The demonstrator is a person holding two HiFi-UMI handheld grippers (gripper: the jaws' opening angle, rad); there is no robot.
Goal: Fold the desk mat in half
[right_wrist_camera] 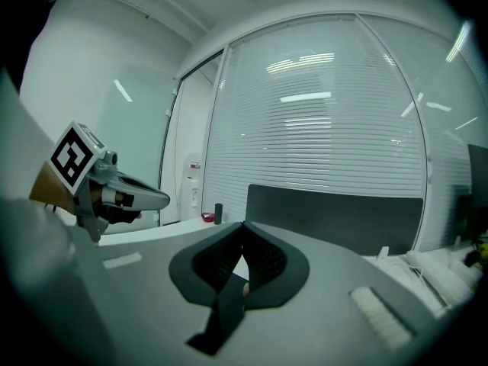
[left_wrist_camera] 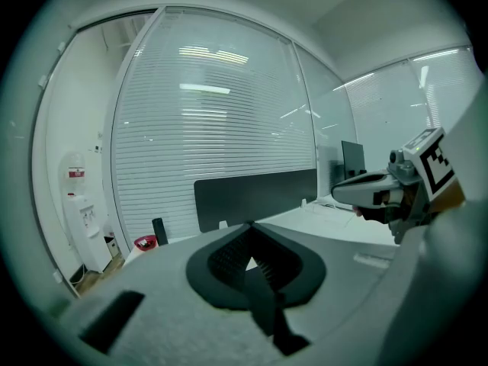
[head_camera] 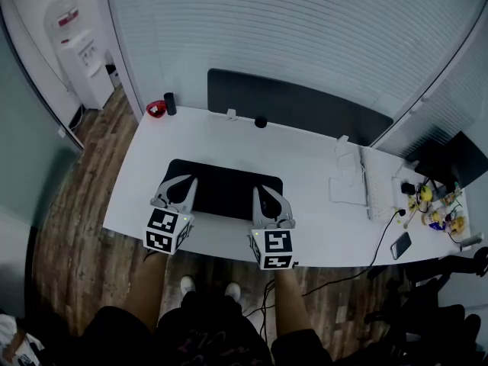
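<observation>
The left gripper (head_camera: 179, 191) and right gripper (head_camera: 268, 199) each pinch the near long edge of the flat black rectangular desk mat (head_camera: 227, 192). The rest lies ahead of both, its long axis crosswise.

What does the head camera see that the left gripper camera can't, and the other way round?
Only the head view: the whole black desk mat on the white desk, the person's shoes and a phone. Only the left gripper view: how the left gripper has its jaws pinched shut on the mat's dark edge. Both: the right gripper, the water dispenser and the dark divider panel.
</observation>
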